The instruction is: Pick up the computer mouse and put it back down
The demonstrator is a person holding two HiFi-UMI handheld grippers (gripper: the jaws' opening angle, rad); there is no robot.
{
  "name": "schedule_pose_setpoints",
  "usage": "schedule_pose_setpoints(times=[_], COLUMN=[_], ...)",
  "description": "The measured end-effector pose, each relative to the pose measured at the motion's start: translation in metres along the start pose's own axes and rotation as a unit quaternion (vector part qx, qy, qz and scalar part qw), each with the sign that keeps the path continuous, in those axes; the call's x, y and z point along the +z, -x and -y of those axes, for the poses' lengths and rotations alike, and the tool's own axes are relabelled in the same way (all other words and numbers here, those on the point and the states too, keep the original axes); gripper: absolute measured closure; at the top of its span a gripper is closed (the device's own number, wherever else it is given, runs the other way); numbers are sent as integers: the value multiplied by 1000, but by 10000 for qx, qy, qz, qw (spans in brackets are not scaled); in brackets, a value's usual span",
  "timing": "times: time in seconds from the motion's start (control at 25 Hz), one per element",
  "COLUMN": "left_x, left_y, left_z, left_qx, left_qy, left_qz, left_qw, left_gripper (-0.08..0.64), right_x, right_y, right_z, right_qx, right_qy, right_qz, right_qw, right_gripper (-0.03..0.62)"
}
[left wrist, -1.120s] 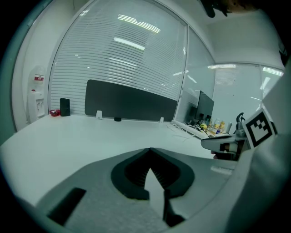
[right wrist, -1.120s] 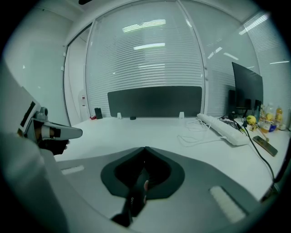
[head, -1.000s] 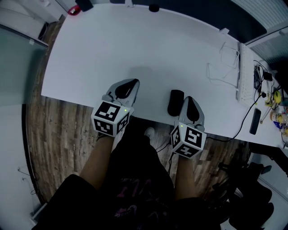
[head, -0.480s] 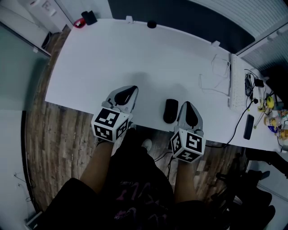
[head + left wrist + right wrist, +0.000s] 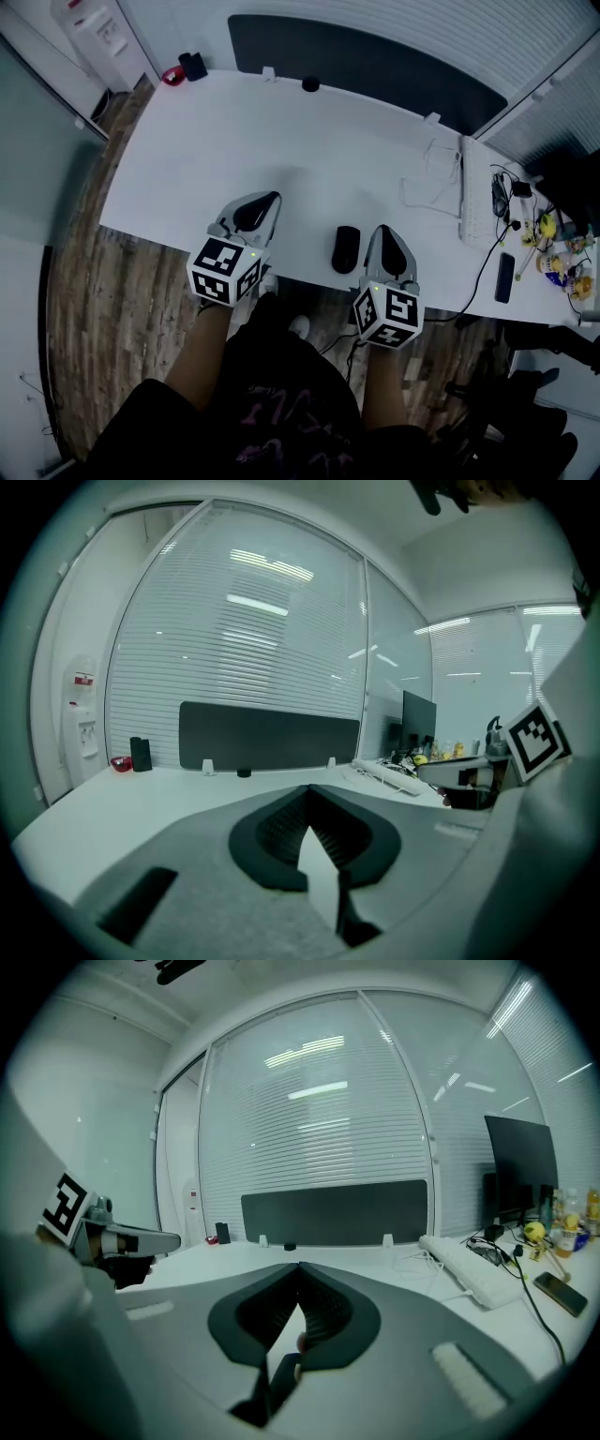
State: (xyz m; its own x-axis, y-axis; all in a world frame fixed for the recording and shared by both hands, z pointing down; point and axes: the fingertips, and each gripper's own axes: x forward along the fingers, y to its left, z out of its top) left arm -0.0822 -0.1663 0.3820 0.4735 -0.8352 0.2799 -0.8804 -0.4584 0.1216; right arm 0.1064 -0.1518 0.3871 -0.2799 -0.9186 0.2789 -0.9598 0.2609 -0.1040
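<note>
A black computer mouse [image 5: 345, 249] lies on the white desk [image 5: 281, 141], close to its near edge. My right gripper [image 5: 386, 236] hovers just to the right of the mouse and does not touch it. It is shut, its tips meeting [image 5: 299, 1266] with nothing between them. My left gripper [image 5: 260, 208] hangs over the near edge further left, well apart from the mouse. Its jaws also meet at the tips [image 5: 307, 789] and hold nothing. Both grippers point across the desk toward the dark screen [image 5: 366, 66] at the back.
A white keyboard [image 5: 471, 190] with pale cables [image 5: 427, 183] lies at the right, a dark phone [image 5: 504, 277] near it. Bottles and clutter [image 5: 553, 253] crowd the far right. A small black puck [image 5: 309, 84] and a black-and-red item [image 5: 185, 70] sit at the back edge.
Both grippers have risen over the desk's near edge, still shut and empty. The mouse lies where it did on the desk.
</note>
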Motion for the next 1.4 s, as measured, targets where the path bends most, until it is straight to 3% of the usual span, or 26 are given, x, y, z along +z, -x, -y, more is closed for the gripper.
schedule_pose_setpoints(times=[0.6,1.4], left_x=[63,98], left_y=[35,65], left_z=[19,43], left_qx=[139,238], left_qy=[-381,-615], left_qz=[692,1165], left_qw=[9968,9910], left_gripper=[560,560], right_x=[58,98], right_y=[33,73], right_z=[-4,8], right_qx=[240,333], right_qy=[48,270], right_qz=[671,1147], right_qw=[9974,9925], right_gripper=[586,588])
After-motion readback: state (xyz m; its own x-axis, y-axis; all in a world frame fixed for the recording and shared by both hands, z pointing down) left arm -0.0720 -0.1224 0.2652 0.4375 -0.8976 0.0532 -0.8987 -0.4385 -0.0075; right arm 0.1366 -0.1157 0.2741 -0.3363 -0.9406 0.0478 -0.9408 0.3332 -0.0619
